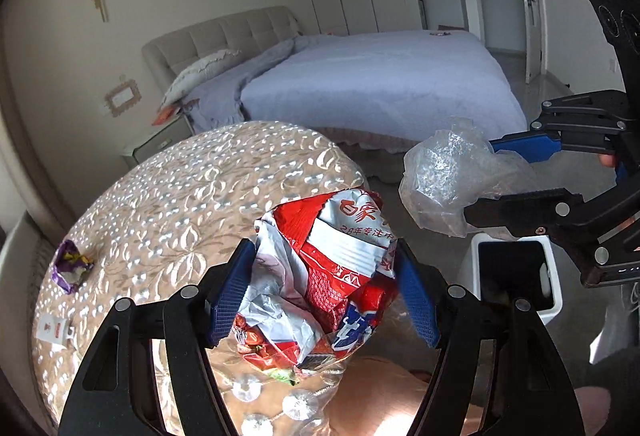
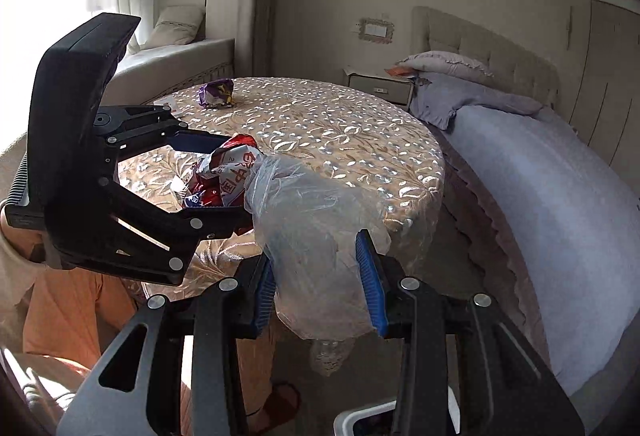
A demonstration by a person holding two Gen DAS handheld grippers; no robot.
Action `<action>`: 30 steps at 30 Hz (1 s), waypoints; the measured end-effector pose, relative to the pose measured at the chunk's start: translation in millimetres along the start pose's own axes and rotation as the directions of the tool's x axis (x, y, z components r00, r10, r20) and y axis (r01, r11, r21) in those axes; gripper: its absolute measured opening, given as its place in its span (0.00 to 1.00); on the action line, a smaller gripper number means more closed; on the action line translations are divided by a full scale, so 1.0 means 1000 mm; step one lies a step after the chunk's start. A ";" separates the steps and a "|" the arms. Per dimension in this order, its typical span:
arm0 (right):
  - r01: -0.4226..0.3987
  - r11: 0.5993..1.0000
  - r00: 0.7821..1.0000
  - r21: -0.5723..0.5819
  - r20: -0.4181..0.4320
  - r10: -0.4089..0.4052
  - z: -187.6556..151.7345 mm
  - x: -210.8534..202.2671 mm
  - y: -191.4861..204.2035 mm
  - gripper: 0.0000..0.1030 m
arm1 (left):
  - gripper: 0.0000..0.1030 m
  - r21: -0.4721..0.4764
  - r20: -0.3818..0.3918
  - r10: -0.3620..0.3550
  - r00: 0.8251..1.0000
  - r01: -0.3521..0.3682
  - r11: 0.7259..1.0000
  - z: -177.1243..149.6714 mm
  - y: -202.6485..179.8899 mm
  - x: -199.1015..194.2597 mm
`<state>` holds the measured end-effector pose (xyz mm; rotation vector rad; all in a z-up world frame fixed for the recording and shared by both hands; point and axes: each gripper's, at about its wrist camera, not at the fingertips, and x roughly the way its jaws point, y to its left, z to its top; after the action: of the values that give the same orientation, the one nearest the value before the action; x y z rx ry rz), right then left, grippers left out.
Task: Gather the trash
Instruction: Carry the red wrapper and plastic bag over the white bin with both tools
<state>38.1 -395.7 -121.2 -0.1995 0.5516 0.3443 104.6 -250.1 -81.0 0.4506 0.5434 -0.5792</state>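
My left gripper [image 1: 324, 292] is shut on a crumpled red and silver snack bag [image 1: 328, 268], held above the near edge of the round table [image 1: 192, 176]. My right gripper [image 2: 320, 284] is shut on a crumpled clear plastic bag [image 2: 312, 236], held off the table's edge above the white trash bin [image 1: 516, 272]. In the left wrist view the right gripper [image 1: 480, 180] and clear bag [image 1: 440, 176] are at the right. In the right wrist view the left gripper [image 2: 216, 172] and snack bag [image 2: 224, 172] are at the left. A purple wrapper [image 1: 70, 266] lies on the table's far side; it also shows in the right wrist view [image 2: 216, 93].
A white tag [image 1: 54, 328] lies on the table near the purple wrapper. A bed [image 1: 380, 84] with a blue cover stands behind the table, a nightstand [image 2: 380, 86] beside it. The bin's rim [image 2: 360, 420] shows below my right gripper. A person's orange-clad legs [image 2: 80, 316] are by the table.
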 end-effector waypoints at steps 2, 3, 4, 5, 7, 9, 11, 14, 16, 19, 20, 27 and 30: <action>0.024 0.999 1.000 0.030 -0.010 -0.024 -0.013 -0.006 -0.013 0.38 | 0.66 0.026 -0.002 -0.031 1.000 0.031 0.999 0.002 -0.017 0.006; 0.038 0.998 0.999 0.043 -0.015 -0.037 -0.021 -0.011 -0.019 0.39 | 0.66 0.039 -0.003 -0.044 0.999 0.044 0.998 0.004 -0.026 0.009; 0.049 0.997 0.999 0.055 -0.021 -0.048 -0.028 -0.014 -0.025 0.38 | 0.66 0.052 -0.003 -0.059 0.998 0.059 0.997 0.005 -0.035 0.013; 0.063 0.996 0.998 0.069 -0.026 -0.062 -0.035 -0.018 -0.031 0.39 | 0.66 0.063 -0.003 -0.072 0.997 0.072 0.995 0.006 -0.043 0.017; 0.090 0.990 0.995 0.104 -0.044 -0.086 -0.050 -0.025 -0.044 0.39 | 0.66 0.086 -0.003 -0.104 0.995 0.104 0.991 0.007 -0.060 0.028; 0.119 0.983 0.992 0.139 -0.061 -0.112 -0.065 -0.030 -0.057 0.39 | 0.66 0.103 -0.015 -0.134 0.991 0.135 0.985 0.008 -0.078 0.039; 0.138 0.975 0.989 0.175 -0.079 -0.126 -0.081 -0.035 -0.069 0.39 | 0.66 0.126 -0.025 -0.168 0.985 0.170 0.977 0.009 -0.101 0.048; 0.178 0.963 0.981 0.204 -0.112 -0.157 -0.105 -0.037 -0.083 0.39 | 0.66 0.163 -0.048 -0.219 0.975 0.224 0.961 0.009 -0.130 0.065; 0.199 0.953 0.976 0.227 -0.138 -0.171 -0.121 -0.036 -0.094 0.39 | 0.66 0.191 -0.068 -0.243 0.968 0.252 0.949 0.009 -0.145 0.079; 0.228 0.937 0.966 0.263 -0.180 -0.185 -0.146 -0.035 -0.110 0.39 | 0.66 0.220 -0.097 -0.286 0.953 0.301 0.928 0.010 -0.169 0.097; 0.239 0.931 0.963 0.276 -0.193 -0.189 -0.154 -0.034 -0.115 0.39 | 0.66 0.229 -0.108 -0.298 0.948 0.316 0.921 0.010 -0.177 0.103; 0.264 0.893 0.948 0.364 -0.271 -0.169 -0.199 -0.024 -0.147 0.39 | 0.66 0.280 -0.163 -0.383 0.909 0.415 0.865 0.008 -0.220 0.145; 0.269 0.886 0.941 0.378 -0.301 -0.157 -0.211 -0.018 -0.154 0.39 | 0.67 0.298 -0.198 -0.399 0.895 0.443 0.846 0.002 -0.234 0.161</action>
<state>-19.8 -600.5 -273.4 0.1095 0.8452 -0.0245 74.5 -488.5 -231.8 0.7040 0.6775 -1.0855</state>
